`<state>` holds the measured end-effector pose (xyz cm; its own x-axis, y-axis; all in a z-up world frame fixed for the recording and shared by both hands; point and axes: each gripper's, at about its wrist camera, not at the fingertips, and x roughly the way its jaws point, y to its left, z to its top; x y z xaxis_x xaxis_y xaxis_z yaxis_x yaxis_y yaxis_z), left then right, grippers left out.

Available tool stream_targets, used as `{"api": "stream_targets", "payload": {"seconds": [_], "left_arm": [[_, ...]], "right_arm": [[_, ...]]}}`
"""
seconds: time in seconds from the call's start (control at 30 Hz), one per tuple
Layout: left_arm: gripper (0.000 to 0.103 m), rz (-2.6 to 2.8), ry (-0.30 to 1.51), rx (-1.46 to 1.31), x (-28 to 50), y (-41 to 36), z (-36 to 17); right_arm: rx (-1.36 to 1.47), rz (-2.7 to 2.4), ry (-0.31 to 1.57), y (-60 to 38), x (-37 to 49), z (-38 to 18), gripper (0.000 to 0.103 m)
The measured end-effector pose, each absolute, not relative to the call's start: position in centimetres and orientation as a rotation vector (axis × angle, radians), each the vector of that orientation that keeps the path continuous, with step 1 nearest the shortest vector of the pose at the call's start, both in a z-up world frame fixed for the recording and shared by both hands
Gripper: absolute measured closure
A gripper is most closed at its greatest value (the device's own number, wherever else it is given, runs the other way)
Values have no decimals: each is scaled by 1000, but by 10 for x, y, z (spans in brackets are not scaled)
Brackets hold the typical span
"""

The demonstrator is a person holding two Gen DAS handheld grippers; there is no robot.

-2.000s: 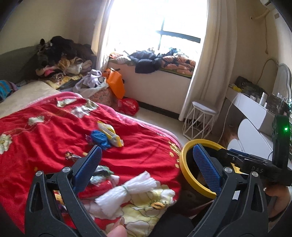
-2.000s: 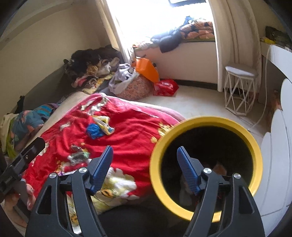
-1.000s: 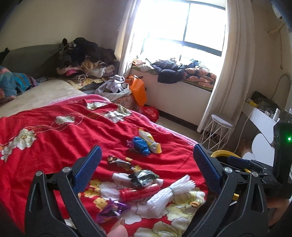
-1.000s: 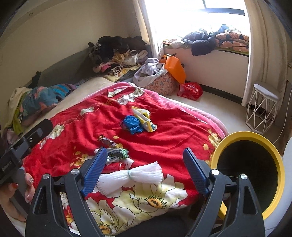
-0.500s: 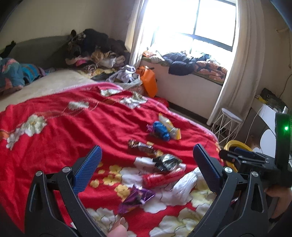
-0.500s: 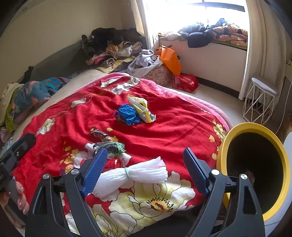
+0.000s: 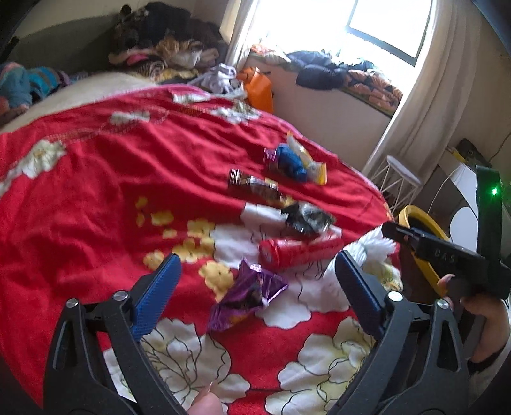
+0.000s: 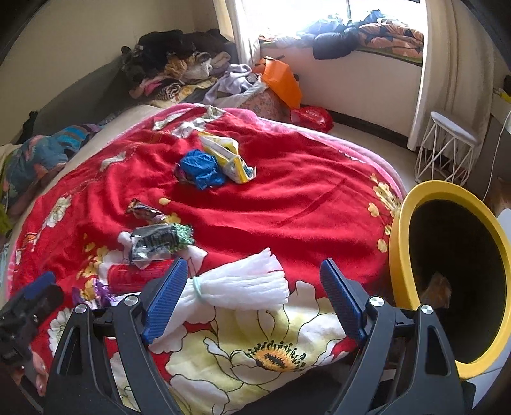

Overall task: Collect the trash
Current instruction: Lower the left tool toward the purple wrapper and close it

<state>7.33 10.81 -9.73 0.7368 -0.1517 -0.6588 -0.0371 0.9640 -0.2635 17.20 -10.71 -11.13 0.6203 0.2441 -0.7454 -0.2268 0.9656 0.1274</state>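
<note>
Bedroom with a bright curtained window (image 8: 319, 12), a window ledge (image 8: 367, 35) heaped with dark and orange clothes, more clothes piled at the far wall (image 8: 172, 64).

Bed under a red blanket with white and yellow flowers (image 8: 287, 198), strewn with trash:
- purple crinkled foil wrapper (image 7: 247, 295), nearest the left claw (image 7: 255, 281), lying on the blanket between and just ahead of its blue pads; jaws wide and closing, touching nothing.
- red cylindrical snack tube (image 7: 297, 252) on its side just beyond the purple wrapper.
- black-and-silver crumpled packet (image 8: 159, 242) just past the tube.
- dark striped candy wrapper (image 7: 252, 185) farther up the bed.
- blue crumpled plastic bag (image 8: 201, 170) touching a yellow-and-white torn packet (image 8: 230, 156), farthest from the claws.
- white bundle of fringed strips tied with a pale green band (image 8: 242, 284), near the bed's edge, between the pads of the right claw (image 8: 252, 287); jaws spread wide, not pressing on it.

Beside the bed, on the right: yellow-rimmed round bin with a dark inside (image 8: 399, 255), some brownish trash already in it.

White wire-frame stool (image 8: 447, 150) on the floor by the curtain. Orange bag (image 8: 281, 79) and red plastic bag (image 8: 313, 118) on the floor past the bed's far corner.
</note>
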Motion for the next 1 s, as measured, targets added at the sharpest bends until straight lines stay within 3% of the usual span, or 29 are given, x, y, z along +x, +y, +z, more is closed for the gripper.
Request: {"api": "stream_targets", "payload": {"seconds": [0.17,0.27,0.33,0.57,0.67,0.83,0.9,1.0], "left_arm": [[26,-41,791,-304,77,113,-114],[37,-34,810,-314,79,115,-120],[50,-24,831,-312,79,117,-126],[69,-36,867,-334,80,119,-137],[71,-46,872,-325,79,117,-137],[73,-54,874,-322,78,116,-136],[74,-62,873,-315,78,115,-134],[75,-71,868,-304,76,113,-130]], "right_arm": [[19,252,882,-107,179,-122,21],[36,246,905,-108,185,-130,21],[64,250,932,-110,190,-137,21],[171,273,1005,-118,203,-154,24],[197,300,1021,-117,204,-158,36],[189,371,1008,-114,197,-152,76],[178,383,993,-114,193,-147,83],[173,399,974,-116,188,-141,85]]}}
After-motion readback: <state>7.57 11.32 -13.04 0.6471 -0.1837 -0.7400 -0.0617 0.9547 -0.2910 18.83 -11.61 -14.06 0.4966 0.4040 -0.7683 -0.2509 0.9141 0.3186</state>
